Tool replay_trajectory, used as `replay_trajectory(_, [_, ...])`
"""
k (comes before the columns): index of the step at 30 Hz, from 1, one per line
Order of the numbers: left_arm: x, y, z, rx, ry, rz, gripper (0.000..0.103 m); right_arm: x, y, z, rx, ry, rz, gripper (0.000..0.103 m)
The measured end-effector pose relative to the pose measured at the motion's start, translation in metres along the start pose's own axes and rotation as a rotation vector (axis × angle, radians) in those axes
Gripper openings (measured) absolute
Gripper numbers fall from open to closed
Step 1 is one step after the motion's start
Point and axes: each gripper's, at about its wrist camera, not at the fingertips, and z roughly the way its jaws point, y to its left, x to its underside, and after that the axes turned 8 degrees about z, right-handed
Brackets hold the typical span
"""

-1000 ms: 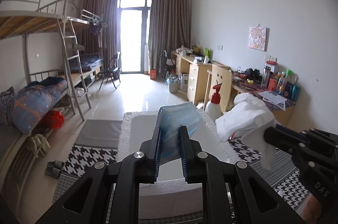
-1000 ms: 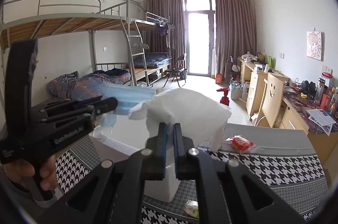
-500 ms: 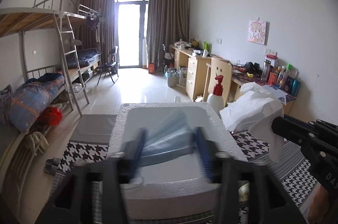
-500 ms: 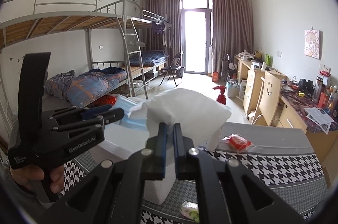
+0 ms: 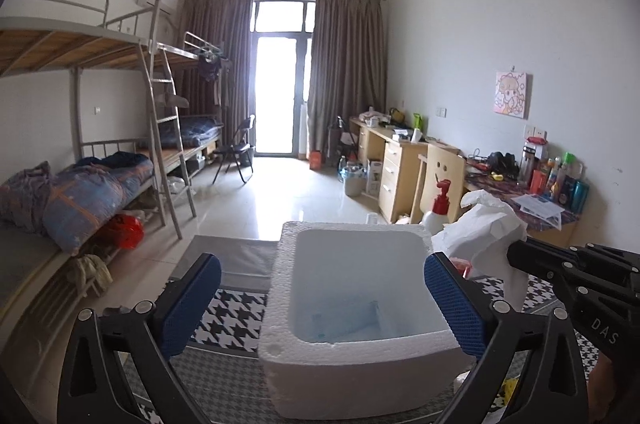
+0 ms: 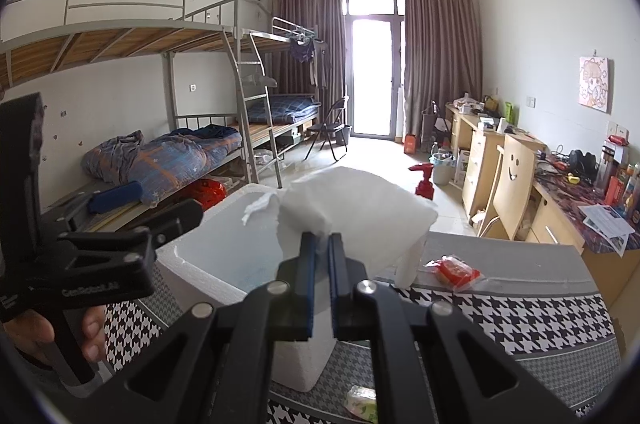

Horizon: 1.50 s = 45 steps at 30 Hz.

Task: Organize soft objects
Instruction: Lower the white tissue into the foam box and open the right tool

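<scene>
Left gripper gapes wide over the foam box; only this view shows the blue mask inside. Right gripper pinches crumpled white tissue.

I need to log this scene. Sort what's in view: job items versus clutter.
Job:
white foam box
blue face mask lying in it
crumpled white tissue, clamped in right tool
open left tool

Lying about:
red spray bottle
red snack packet
green packet

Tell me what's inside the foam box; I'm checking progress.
A blue face mask lies on the foam box floor. The near wall hides the bottom's front strip.
</scene>
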Motion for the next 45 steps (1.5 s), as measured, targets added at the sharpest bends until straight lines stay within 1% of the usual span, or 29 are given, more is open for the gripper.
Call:
replay_trajectory(20, [0.015,0.037,-0.019,-0.101,-0.022,-0.008,0.102,-0.004,0.019,0.029,-0.067,0.06,-0.032,0.009])
replay_trajectory(26, [0.018,0.048,-0.022,-0.131,-0.026,-0.03,0.102,-0.003,0.025,0.039,-0.076,0.084,-0.041,0.009])
replay_trajectory(35, [0.026,0.061,-0.027,-0.157,-0.03,-0.072,0.102,-0.002,0.032,0.05,-0.088,0.114,-0.036,0.009])
replay_trajectory(39, [0.031,0.063,-0.028,-0.157,-0.024,-0.08,0.102,0.0,0.035,0.059,-0.087,0.145,-0.036,0.01])
replay_trajectory(40, [0.032,0.064,-0.029,-0.158,-0.023,-0.08,0.102,0.002,0.035,0.062,-0.093,0.157,-0.037,0.012])
replay_trajectory(41, [0.032,0.065,-0.029,-0.159,-0.022,-0.081,0.102,0.002,0.036,0.064,-0.097,0.168,-0.037,0.021])
replay_trajectory(42, [0.032,0.066,-0.028,-0.158,-0.022,-0.083,0.102,0.004,0.037,0.067,-0.103,0.183,-0.035,0.037])
replay_trajectory(43, [0.033,0.066,-0.029,-0.158,-0.021,-0.087,0.102,0.005,0.037,0.068,-0.104,0.19,-0.035,0.045])
replay_trajectory(44, [0.033,0.068,-0.029,-0.159,-0.022,-0.092,0.102,0.005,0.038,0.069,-0.102,0.188,-0.035,0.059])
replay_trajectory(45, [0.034,0.069,-0.029,-0.162,-0.022,-0.098,0.102,0.006,0.038,0.068,-0.099,0.18,-0.035,0.064])
